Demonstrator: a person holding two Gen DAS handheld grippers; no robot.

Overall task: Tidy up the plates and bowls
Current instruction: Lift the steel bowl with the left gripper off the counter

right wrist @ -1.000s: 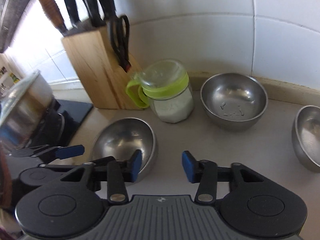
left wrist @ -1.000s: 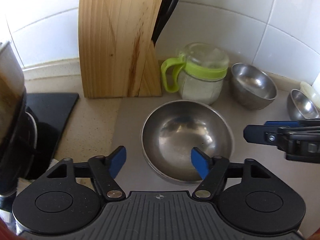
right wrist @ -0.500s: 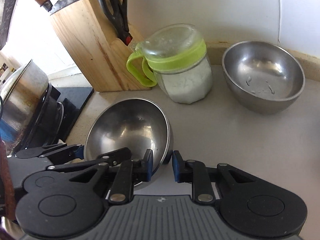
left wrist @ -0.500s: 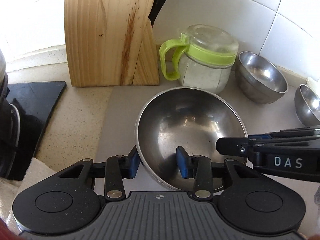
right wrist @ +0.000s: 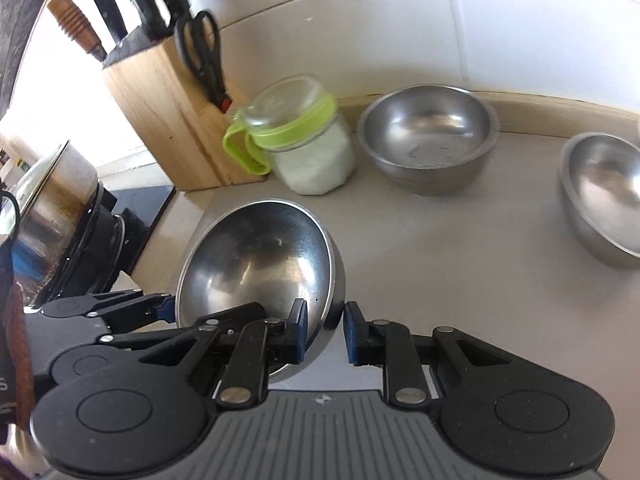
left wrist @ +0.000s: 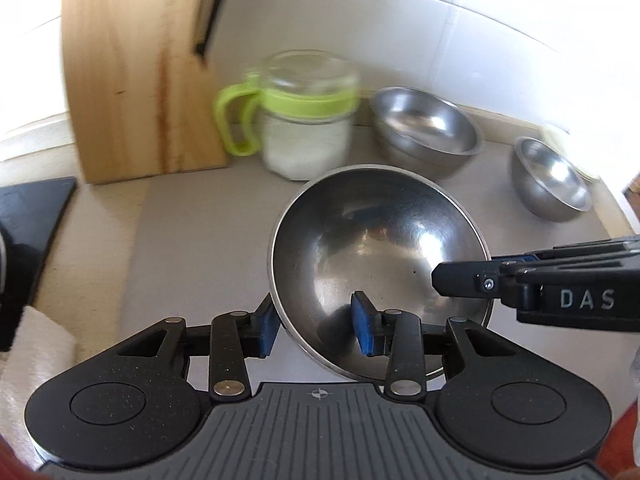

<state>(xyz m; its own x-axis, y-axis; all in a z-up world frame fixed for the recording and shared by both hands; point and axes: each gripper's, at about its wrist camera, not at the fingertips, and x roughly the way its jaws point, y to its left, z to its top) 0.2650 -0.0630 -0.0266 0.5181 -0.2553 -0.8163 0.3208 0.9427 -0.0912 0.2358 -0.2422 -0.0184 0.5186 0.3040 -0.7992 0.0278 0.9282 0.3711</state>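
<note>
Basically both grippers had the big steel bowl (left wrist: 380,248) by its rim, tilted just off the counter (right wrist: 440,264): left gripper (left wrist: 316,326) clamped on the near edge, right gripper (right wrist: 325,330) clamped on the right edge. Two smaller bowls (right wrist: 428,140) sat near the wall beside a lidded jar (right wrist: 308,144).

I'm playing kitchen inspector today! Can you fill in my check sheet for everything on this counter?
Surface: beige counter, bare between the bowls.
Job's things: big steel bowl tilted, gripped on two sides of its rim; middle steel bowl and small steel bowl upright near the wall.
Clutter: green-lidded jar, knife block with scissors, pot.
Grippers: left gripper shut on the big bowl's rim; right gripper shut on it too.
Cables: nothing seen.
Surroundings: white tiled wall.
</note>
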